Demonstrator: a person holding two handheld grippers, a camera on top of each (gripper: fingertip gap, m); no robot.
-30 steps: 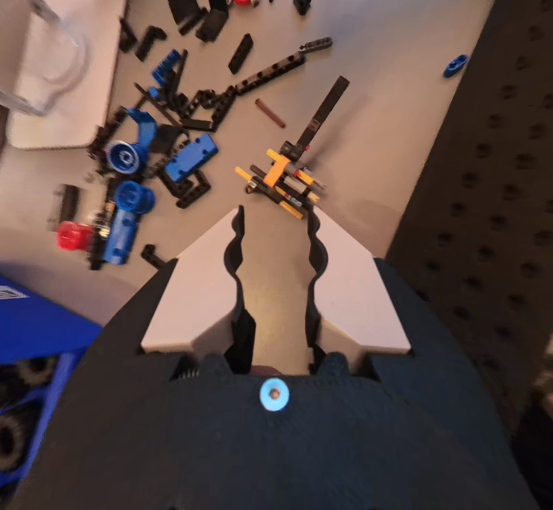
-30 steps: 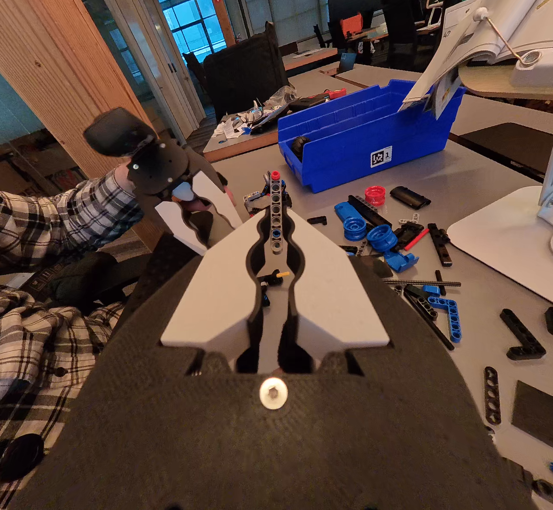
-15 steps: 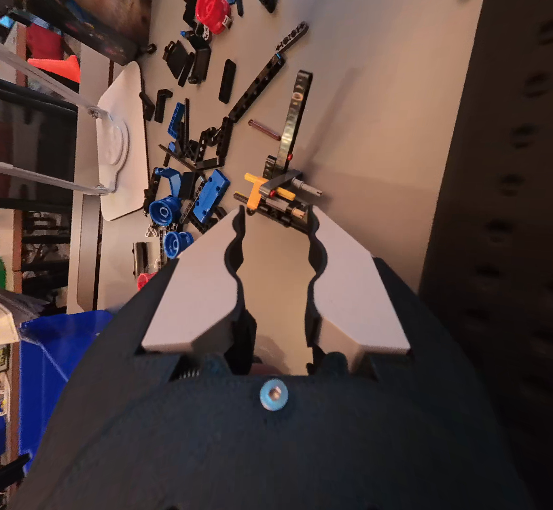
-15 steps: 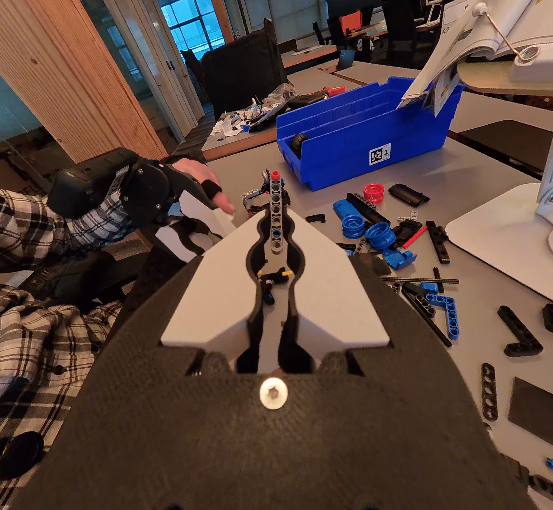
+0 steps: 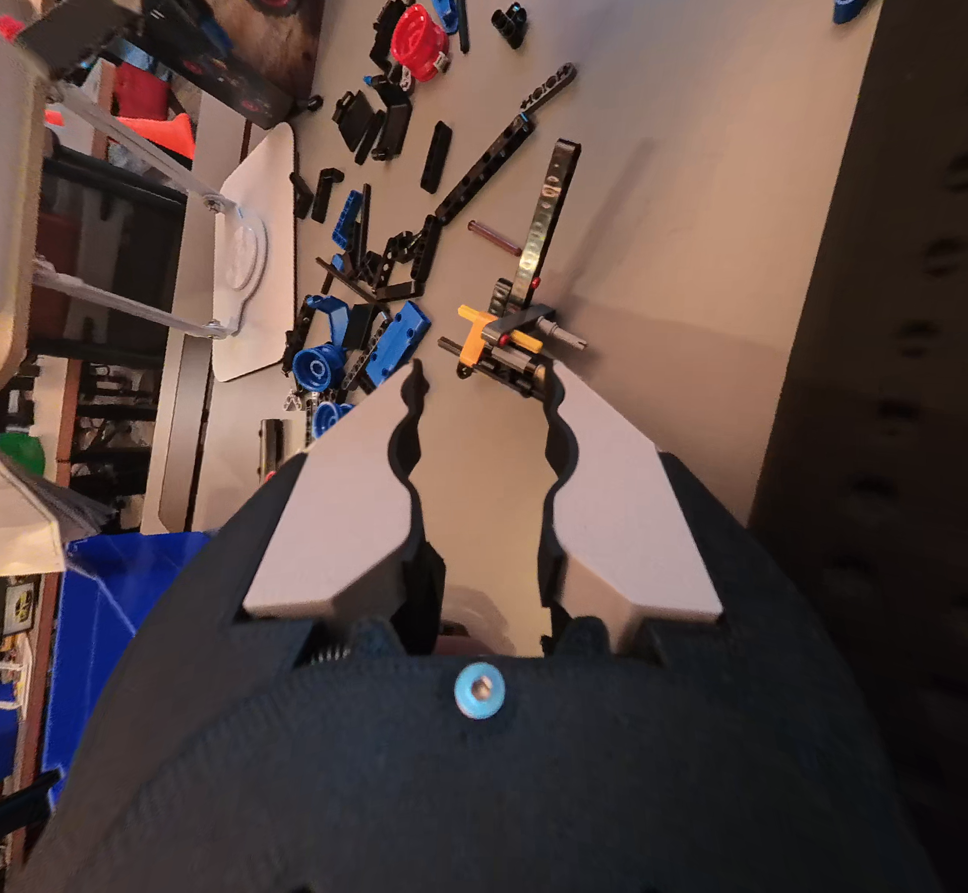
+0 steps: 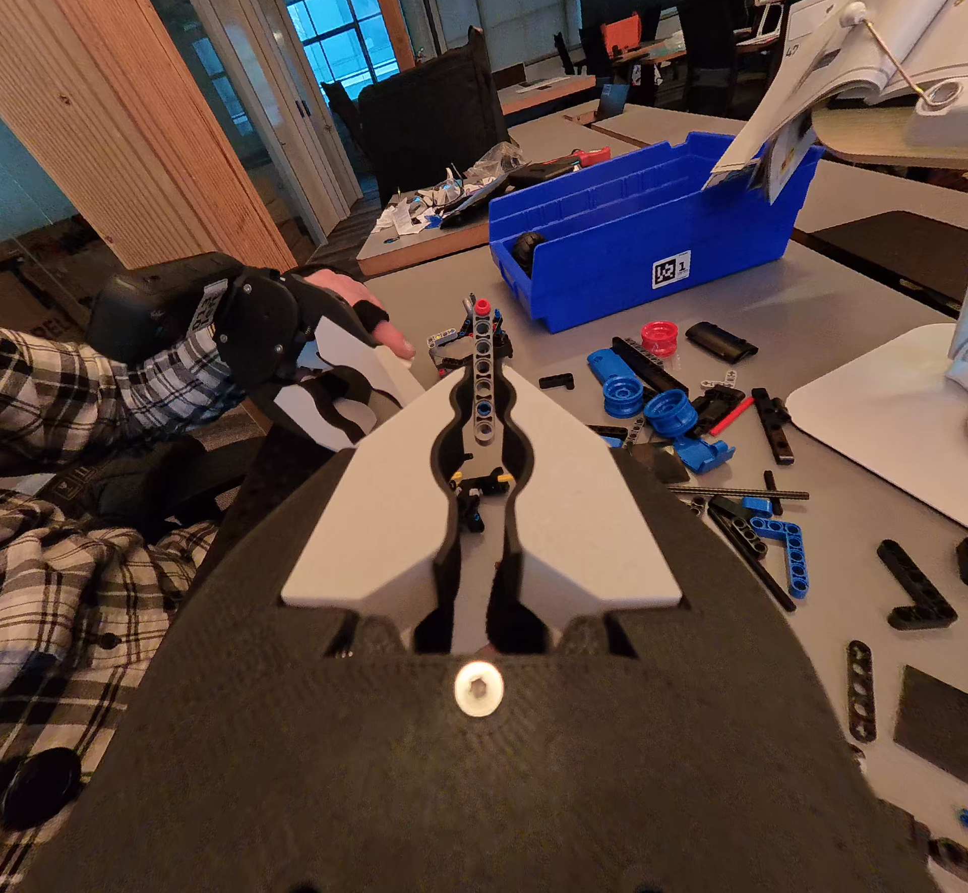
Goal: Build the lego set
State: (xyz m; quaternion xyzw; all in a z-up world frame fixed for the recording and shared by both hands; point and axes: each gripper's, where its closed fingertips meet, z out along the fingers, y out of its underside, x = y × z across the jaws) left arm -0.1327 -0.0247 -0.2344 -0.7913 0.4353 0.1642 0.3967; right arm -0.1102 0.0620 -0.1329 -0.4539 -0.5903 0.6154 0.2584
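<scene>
My left gripper (image 5: pixel 482 378) is open and empty, rolled on its side low over the grey table (image 5: pixel 681 187). Just ahead of its fingertips lies a small sub-assembly (image 5: pixel 503 338) of black, grey and yellow-orange parts, with a long dark beam (image 5: pixel 545 218) running away from it. The gripper's right fingertip is at the sub-assembly's near end. My right gripper (image 6: pixel 483 376) is shut on a grey holed beam (image 6: pixel 482 344) that stands upright with a red pin on top. The left gripper (image 6: pixel 374 394) shows to its left. Through the jaw gap I see the yellow-and-black sub-assembly (image 6: pixel 479 483) on the table.
A blue bin (image 6: pixel 628 249) stands at the back, with a white stand base (image 6: pixel 890 422) and an open booklet (image 6: pixel 838 56) to the right. Loose parts lie between: blue wheels (image 6: pixel 623 394), a red wheel (image 6: pixel 659 338) and black beams (image 6: pixel 914 590). A dark perforated mat (image 5: pixel 864 396) borders the table. A plaid sleeve (image 6: pixel 131 386) is at left. One gripper's finger ends stand about 15 cm off the other's.
My left gripper has rolled onto its side, dropped lower and moved in towards the yellow sub-assembly, still open. My right gripper has hardly moved and still holds the grey beam.
</scene>
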